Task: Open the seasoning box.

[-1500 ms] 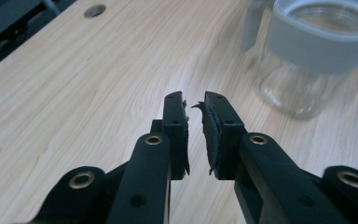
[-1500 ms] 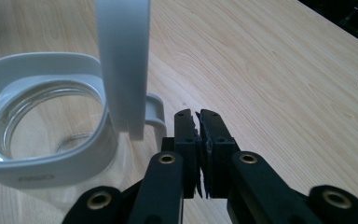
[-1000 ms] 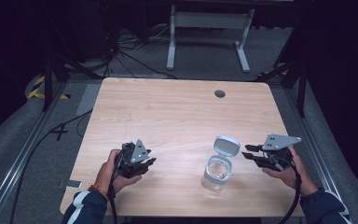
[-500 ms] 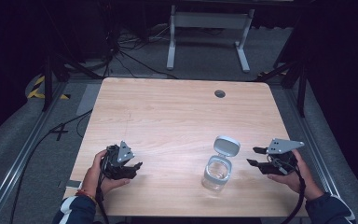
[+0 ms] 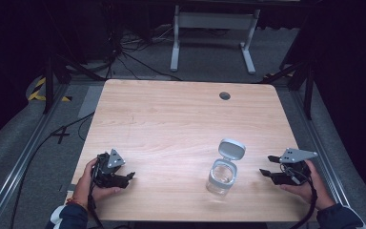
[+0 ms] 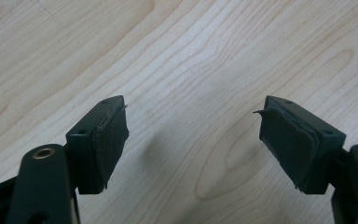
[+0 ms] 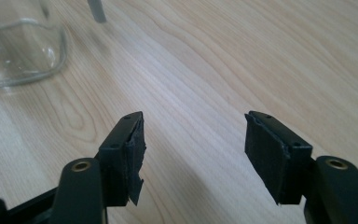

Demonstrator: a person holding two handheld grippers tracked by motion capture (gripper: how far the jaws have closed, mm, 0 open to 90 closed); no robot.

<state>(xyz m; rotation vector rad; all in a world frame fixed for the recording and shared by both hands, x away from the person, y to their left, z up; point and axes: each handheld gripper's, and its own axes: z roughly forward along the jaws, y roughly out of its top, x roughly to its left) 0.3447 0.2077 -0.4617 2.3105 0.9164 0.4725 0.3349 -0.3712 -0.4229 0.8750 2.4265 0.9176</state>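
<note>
i see one obstacle on the desk (image 5: 171, 119): a clear jar (image 5: 220, 176) with its lid (image 5: 232, 149) tipped up, near the front edge, right of centre. the wood around it lies bare.

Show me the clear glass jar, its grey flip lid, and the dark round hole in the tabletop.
clear glass jar (image 5: 220, 177), high view, on its glass wall.
grey flip lid (image 5: 232, 149), high view, middle of the open lid.
dark round hole (image 5: 225, 96), high view, its centre.
</note>
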